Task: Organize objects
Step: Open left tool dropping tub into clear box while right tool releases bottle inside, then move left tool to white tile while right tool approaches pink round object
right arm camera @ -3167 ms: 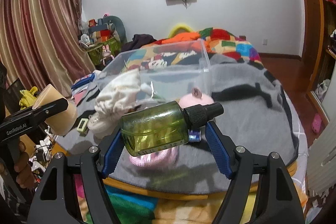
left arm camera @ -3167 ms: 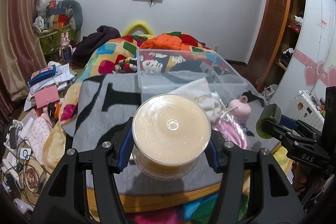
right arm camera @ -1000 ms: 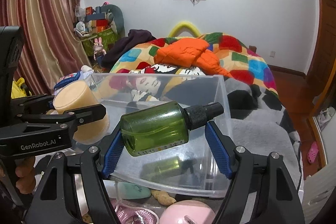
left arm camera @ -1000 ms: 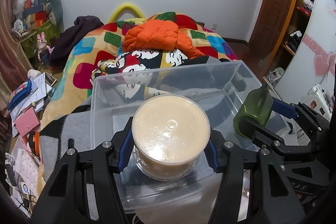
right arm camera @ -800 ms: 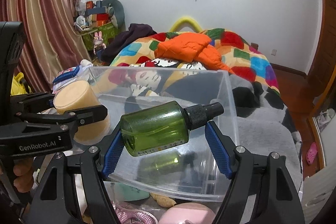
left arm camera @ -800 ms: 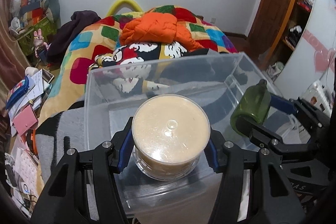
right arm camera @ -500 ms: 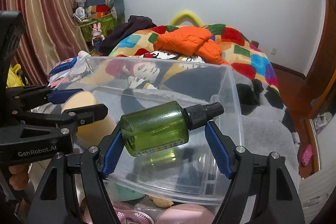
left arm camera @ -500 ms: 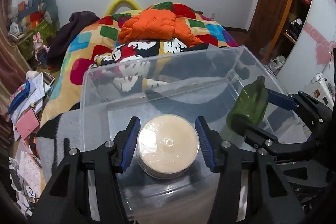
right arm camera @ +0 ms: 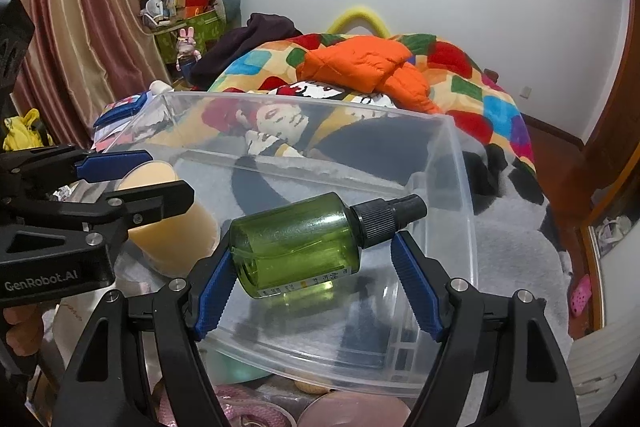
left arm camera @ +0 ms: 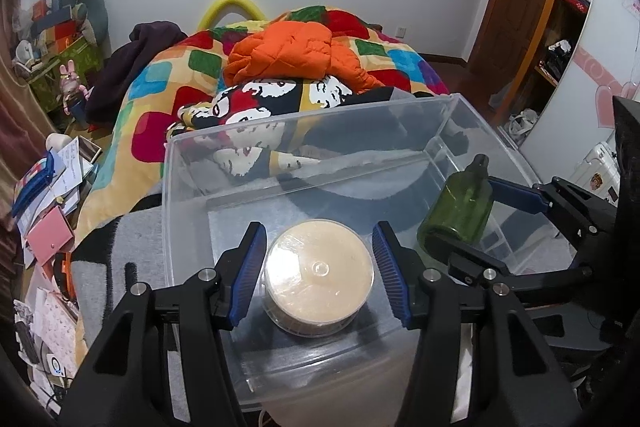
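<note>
A clear plastic bin [left arm camera: 304, 123] stands on the grey blanket of the bed. A round clear tub of cream-coloured discs [left arm camera: 318, 277] sits on the bin's floor. My left gripper [left arm camera: 318, 269] is open above it, its blue pads [left arm camera: 248, 271] apart from the tub on both sides. My right gripper [right arm camera: 316, 275] is shut on a green spray bottle [right arm camera: 298, 245] with a black cap, held sideways over the bin [right arm camera: 460, 187]. The bottle also shows in the left wrist view [left arm camera: 458, 211]. The tub also shows in the right wrist view [right arm camera: 172, 227].
A colourful quilt with an orange jacket [left arm camera: 288, 51] lies behind the bin. Pink objects [right arm camera: 352, 411] lie just in front of the bin. Papers and clutter [left arm camera: 48, 187] cover the floor at left. A wardrobe [left arm camera: 560, 7] stands at right.
Both grippers moved from the bed's near edge to over the bin. My left gripper opened and let go of the tub, which now rests on the bin floor. The right still holds the bottle.
</note>
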`<action>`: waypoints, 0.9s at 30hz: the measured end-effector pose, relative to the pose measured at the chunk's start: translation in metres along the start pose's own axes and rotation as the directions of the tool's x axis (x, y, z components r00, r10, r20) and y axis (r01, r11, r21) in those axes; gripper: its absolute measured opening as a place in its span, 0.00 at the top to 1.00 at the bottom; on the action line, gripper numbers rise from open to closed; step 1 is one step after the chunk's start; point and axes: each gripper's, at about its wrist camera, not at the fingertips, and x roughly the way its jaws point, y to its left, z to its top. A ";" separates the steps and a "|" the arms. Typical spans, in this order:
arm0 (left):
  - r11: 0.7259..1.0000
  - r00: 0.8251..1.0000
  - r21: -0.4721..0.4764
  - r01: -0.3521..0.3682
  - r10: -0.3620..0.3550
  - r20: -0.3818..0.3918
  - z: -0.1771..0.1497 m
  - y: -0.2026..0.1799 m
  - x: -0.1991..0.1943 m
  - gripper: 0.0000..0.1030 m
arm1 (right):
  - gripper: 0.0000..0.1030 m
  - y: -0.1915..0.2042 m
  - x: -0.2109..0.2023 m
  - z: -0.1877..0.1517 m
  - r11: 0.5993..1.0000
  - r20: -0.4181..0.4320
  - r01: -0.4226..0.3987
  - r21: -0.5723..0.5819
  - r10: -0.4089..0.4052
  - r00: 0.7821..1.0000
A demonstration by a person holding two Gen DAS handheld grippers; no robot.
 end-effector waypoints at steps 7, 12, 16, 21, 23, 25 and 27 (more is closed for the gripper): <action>1.000 1.000 -0.003 0.014 -0.014 0.021 0.001 0.002 -0.011 0.41 | 0.29 0.001 -0.002 0.001 1.000 -0.011 -0.018 0.006 0.018 1.000; 1.000 0.999 -0.001 0.015 -0.014 0.048 0.000 0.002 -0.024 0.35 | 0.29 0.001 -0.015 0.002 1.000 0.013 -0.019 0.014 0.019 1.000; 1.000 0.997 -0.004 0.013 -0.013 0.077 0.000 0.002 -0.038 0.30 | 0.23 0.001 -0.031 0.002 1.000 0.050 -0.014 0.018 0.013 0.999; 1.000 0.993 0.001 0.000 0.000 0.118 -0.003 0.000 -0.057 0.22 | 0.21 0.003 -0.053 0.000 1.000 0.099 0.007 0.006 -0.007 0.995; 1.000 0.991 0.006 -0.006 0.005 0.135 -0.005 -0.001 -0.064 0.18 | 0.20 0.005 -0.063 -0.002 1.000 0.121 0.022 0.003 -0.023 0.992; 1.000 0.988 0.013 -0.016 0.014 0.153 -0.009 -0.003 -0.074 0.15 | 0.17 0.006 -0.073 -0.005 0.999 0.144 0.036 0.002 -0.036 0.989; 1.000 0.986 0.016 -0.022 0.019 0.165 -0.012 -0.003 -0.081 0.13 | 0.16 0.005 -0.083 -0.007 0.999 0.167 0.044 0.007 -0.044 0.985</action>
